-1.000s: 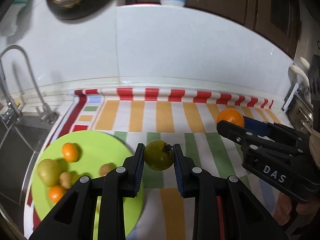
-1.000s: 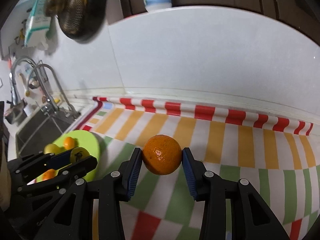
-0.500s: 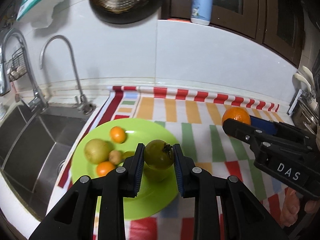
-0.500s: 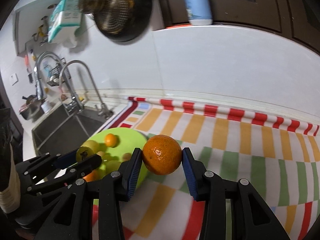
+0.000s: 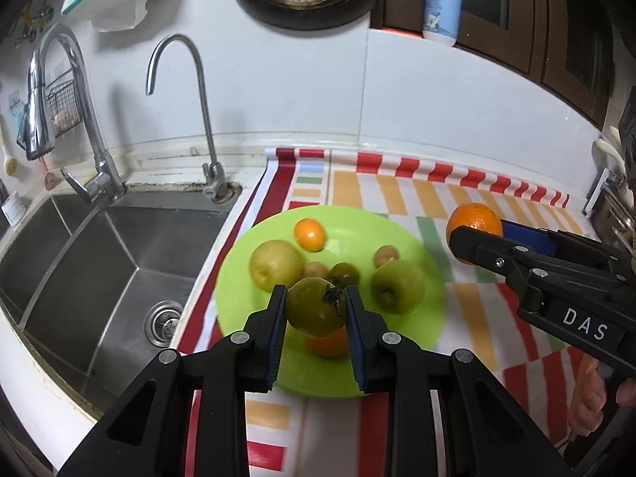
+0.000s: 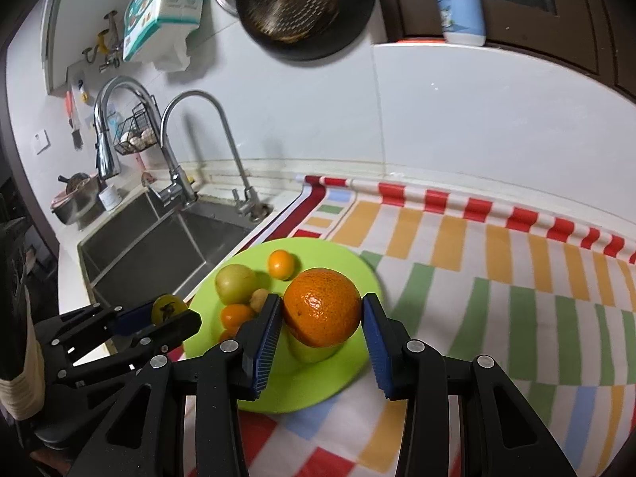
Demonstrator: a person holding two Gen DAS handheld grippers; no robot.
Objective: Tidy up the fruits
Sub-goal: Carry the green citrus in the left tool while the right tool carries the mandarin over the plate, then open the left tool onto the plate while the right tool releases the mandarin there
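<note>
Fruits ride in both claws above the round lime-green plate point(image 5: 397, 377): left claw point(image 5: 316, 312) clamps a green tomato point(image 5: 314, 310), right claw point(image 6: 322, 314) an orange mandarin point(image 6: 322, 306); lowering and releasing come next.

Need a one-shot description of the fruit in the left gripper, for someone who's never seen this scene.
Find the round lime-green plate on the striped cloth right of the steel sink. Above its near edge, the left gripper clamps a small olive-green tomato with a dark dried stem. Unlike the paler green fruits lying on the plate, it is held off it.
</note>
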